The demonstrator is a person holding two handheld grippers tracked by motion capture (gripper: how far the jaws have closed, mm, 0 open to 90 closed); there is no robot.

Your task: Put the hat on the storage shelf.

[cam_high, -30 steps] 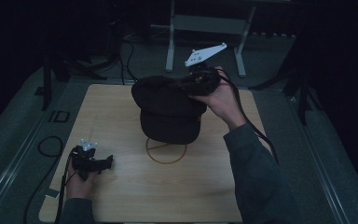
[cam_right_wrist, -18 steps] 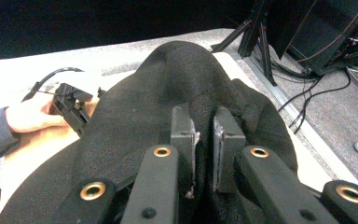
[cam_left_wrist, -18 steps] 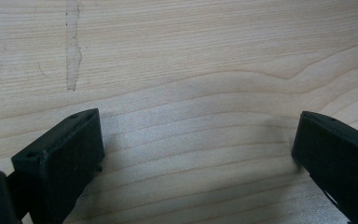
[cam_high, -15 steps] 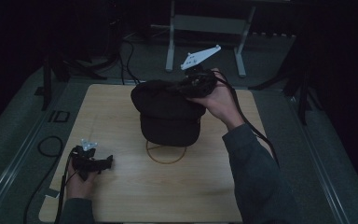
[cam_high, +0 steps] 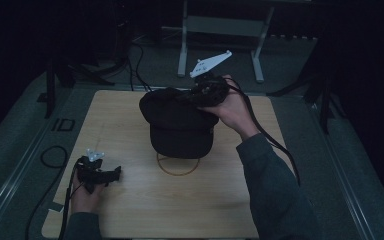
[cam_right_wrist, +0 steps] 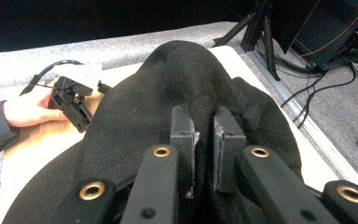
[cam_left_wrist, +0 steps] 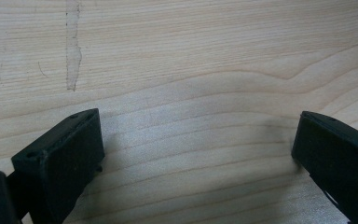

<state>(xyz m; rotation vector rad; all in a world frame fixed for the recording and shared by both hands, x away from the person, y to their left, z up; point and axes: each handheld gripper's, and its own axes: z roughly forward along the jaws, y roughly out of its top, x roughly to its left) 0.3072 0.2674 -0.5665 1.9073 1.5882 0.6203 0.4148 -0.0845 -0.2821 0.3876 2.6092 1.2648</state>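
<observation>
At far left, near the front corner of the wooden table (cam_high: pixel 130 210), left gripper (cam_high: pixel 111 174) resting low on the boards in a hand, jaws spread wide apart over bare wood grain, nothing between them. Toward the middle, a thin circle (cam_high: pixel 178 165) marked on the tabletop, and right above it a black cap (cam_high: pixel 177 122), lifted clear of the wood, brim hanging down toward the person. Further right, right gripper (cam_right_wrist: pixel 200 133) pinched nearly together on a fold of the cap's crown at its far edge, grey plate on top tilted up. Soft fabric, light, likely to droop and swing from a single pinch; not fragile, not slippery. Best taken at a thick seam or the stiffer brim; a thin fold could slide out if jerked
</observation>
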